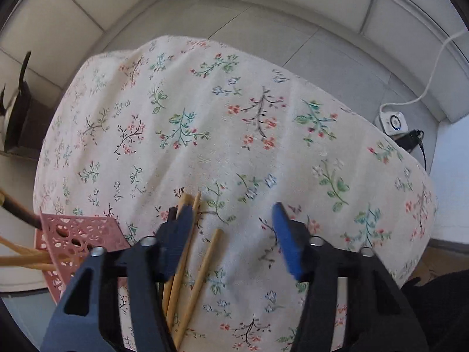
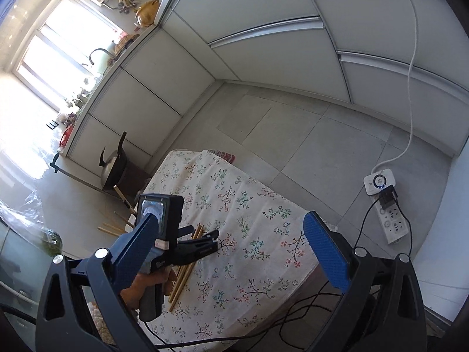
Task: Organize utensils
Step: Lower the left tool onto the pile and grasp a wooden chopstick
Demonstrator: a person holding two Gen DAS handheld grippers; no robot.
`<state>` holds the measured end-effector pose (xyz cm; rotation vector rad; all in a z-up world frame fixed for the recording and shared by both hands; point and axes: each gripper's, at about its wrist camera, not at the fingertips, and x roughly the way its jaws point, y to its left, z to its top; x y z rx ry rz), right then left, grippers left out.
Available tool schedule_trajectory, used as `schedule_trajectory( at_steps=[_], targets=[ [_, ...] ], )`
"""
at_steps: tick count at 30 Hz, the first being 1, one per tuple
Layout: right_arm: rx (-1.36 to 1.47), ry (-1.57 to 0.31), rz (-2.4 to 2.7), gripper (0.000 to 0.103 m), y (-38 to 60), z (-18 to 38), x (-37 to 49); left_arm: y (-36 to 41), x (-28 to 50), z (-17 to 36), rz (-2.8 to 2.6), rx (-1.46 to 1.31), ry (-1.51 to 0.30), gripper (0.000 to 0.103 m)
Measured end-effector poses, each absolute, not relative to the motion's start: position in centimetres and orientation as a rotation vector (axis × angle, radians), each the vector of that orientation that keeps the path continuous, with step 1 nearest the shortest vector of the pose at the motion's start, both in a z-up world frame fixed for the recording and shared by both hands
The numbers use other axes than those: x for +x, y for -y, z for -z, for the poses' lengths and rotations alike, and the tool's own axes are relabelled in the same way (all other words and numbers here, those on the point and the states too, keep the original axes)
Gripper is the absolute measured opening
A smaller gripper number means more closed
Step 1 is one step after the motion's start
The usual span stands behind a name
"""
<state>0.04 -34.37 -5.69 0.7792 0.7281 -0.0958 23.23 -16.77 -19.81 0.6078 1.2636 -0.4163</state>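
Lying loose, tan wooden chopsticks [image 1: 202,267] overlap.

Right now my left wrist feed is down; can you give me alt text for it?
The open left gripper hovers low over wooden chopsticks lying loose on a floral tablecloth, its fingers gripping nothing. A pink perforated holder with more chopsticks sits at lower left.

chopsticks [image 1: 202,267] on table [image 1: 263,146], basket [image 1: 76,234] left
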Motion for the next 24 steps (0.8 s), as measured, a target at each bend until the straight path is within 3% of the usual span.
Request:
schedule_trajectory(
  at_steps=[2, 6, 24],
  targets=[
    [0.784, -0.746, 0.098, 0.096, 34.6, 6.0, 0.2, 16.7, 24.3, 20.1, 0.403, 0.573, -1.301, 0.029],
    [0.788, -0.760, 0.100, 0.096, 34.6, 6.2, 0.3, 16.4, 25.2, 20.3, 0.384, 0.558, -1.330, 0.023],
    [0.759, -0.811, 0.098, 0.096, 33.9, 7.0, 1.2, 14.1, 27.7, 21.0, 0.326, 0.539, -1.335, 0.022]
  ],
)
